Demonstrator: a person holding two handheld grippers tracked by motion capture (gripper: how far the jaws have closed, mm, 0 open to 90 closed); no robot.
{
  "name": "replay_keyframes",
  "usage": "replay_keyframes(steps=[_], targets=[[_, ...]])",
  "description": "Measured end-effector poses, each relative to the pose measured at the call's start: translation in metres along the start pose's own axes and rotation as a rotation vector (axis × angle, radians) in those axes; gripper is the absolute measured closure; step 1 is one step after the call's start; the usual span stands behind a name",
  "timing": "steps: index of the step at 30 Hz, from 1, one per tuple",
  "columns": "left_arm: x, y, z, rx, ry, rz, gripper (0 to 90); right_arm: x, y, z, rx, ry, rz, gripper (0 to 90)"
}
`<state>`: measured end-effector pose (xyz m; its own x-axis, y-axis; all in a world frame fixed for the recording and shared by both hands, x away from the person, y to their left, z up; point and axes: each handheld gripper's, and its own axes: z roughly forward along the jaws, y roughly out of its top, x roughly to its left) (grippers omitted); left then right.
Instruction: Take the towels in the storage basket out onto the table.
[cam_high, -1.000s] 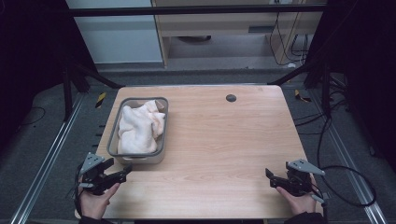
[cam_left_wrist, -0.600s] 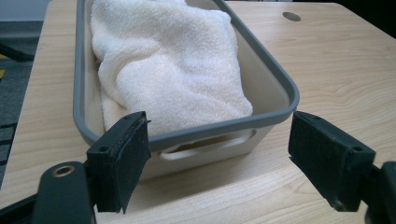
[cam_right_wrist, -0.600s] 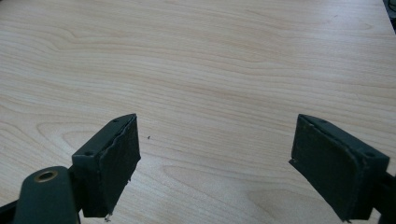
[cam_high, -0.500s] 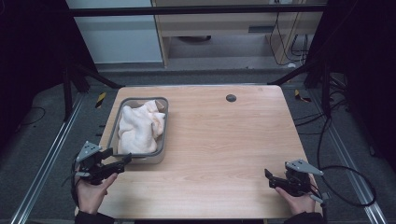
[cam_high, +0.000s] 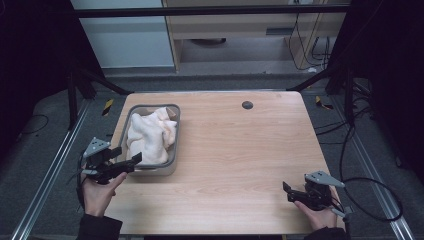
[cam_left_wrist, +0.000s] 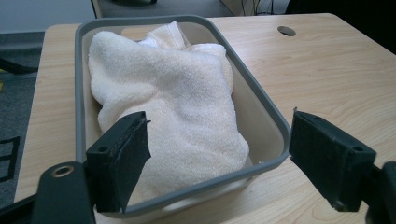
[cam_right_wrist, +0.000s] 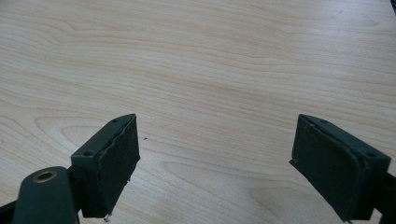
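A grey rectangular tray (cam_high: 131, 114) (cam_left_wrist: 267, 105) sits on the left part of the wooden table (cam_high: 240, 150). A crumpled cream towel (cam_high: 149, 135) (cam_left_wrist: 173, 88) lies heaped inside it. My left gripper (cam_high: 125, 164) (cam_left_wrist: 219, 161) hovers open at the tray's near end, its jaws spread about as wide as the tray, nothing between them. My right gripper (cam_high: 286, 190) (cam_right_wrist: 215, 163) is held low over bare wood near the table's front right, open and empty.
A dark round hole (cam_high: 247, 105) (cam_left_wrist: 286, 31) is set in the tabletop at the back, right of centre. Metal frame rails (cam_high: 47, 175) run along the floor on both sides. Cables (cam_high: 370, 185) trail on the floor at the right.
My left gripper has moved forward and to the right, from off the table's front left corner up to the tray's near end. The right gripper has stayed almost still.
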<state>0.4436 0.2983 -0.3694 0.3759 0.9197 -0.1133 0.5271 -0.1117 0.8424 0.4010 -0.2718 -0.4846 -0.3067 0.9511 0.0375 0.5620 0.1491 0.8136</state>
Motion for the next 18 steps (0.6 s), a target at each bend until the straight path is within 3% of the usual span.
replay_keyframes(steps=[5,18], targets=[[0.004,0.016,0.005,0.022,0.014,0.011,19.4,0.0,0.0,0.0,0.007,0.005,0.005,14.7],[0.005,0.031,0.028,0.089,0.024,0.029,19.1,0.0,0.0,0.002,0.012,0.007,-0.002,14.6]])
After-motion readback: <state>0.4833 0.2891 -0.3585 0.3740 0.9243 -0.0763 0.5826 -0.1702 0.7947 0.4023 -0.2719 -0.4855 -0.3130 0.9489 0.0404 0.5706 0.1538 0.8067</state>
